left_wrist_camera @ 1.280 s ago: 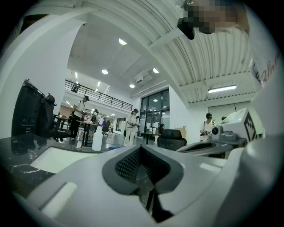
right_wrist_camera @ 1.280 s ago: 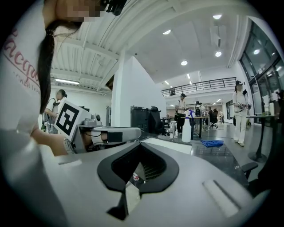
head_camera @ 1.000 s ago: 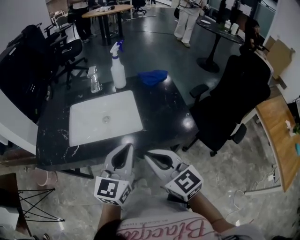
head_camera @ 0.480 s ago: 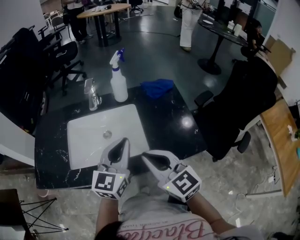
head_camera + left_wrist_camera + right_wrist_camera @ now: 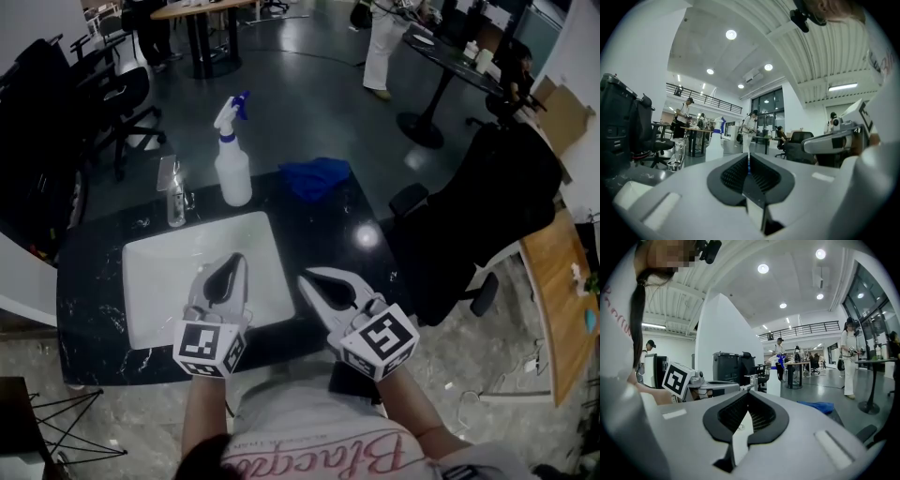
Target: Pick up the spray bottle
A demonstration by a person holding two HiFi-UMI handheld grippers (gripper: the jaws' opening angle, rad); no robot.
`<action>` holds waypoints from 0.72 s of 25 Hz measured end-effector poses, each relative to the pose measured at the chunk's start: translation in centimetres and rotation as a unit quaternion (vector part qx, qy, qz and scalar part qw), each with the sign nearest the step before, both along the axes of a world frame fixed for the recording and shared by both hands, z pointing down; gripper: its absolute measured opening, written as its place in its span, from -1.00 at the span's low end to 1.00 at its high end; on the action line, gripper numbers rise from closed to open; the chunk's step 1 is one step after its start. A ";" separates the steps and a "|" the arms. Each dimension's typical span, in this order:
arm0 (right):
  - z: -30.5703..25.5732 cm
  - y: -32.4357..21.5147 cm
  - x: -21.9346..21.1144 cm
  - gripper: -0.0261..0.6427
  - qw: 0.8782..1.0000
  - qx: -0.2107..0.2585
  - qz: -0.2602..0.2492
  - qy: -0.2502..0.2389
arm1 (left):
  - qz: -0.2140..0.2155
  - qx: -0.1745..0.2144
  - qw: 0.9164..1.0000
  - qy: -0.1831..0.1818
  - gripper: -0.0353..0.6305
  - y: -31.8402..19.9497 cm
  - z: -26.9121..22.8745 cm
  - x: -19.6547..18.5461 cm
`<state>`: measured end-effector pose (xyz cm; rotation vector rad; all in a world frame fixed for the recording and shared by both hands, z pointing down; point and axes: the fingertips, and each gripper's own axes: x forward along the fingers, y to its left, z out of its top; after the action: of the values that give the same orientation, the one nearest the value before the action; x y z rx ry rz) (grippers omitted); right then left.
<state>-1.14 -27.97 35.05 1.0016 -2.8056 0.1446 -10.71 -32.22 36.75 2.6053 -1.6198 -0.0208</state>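
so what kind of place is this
Likely an open-plan office or workshop hall: a black counter with a white sink, a rolling office chair beside it, and a round table on the open floor behind.

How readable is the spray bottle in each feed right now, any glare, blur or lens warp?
Head view: dim, yet the spray bottle stands sharp against the dark floor; one glare spot on the black counter, right of it. Left gripper view: strong fisheye, black corners, bottle small and soft. Right gripper view: same warp, bottle small, ceiling lights blown out.
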 end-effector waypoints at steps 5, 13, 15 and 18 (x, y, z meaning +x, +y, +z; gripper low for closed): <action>0.3 -2.2 -1.3 -0.92 1.000 0.001 -0.031 0.003 | -0.013 0.002 1.000 -0.012 -0.85 -3.4 0.6 0.1; 1.5 -4.6 -3.3 -0.92 0.997 -0.015 -0.077 0.008 | -0.051 0.010 0.997 -0.051 -0.37 -8.9 2.1 -0.5; 1.9 -5.1 -3.8 -0.92 0.996 -0.021 -0.084 0.008 | -0.067 0.010 0.995 -0.067 -0.25 -10.4 2.7 -1.0; 2.4 -5.9 -4.6 -0.92 0.995 -0.031 -0.094 0.005 | -0.081 -0.002 0.994 -0.072 -0.11 -12.6 3.7 -1.6</action>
<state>-5.72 -33.84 37.46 0.7178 -2.8487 0.2013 -12.30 -44.82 40.47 2.5171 -1.8731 0.1648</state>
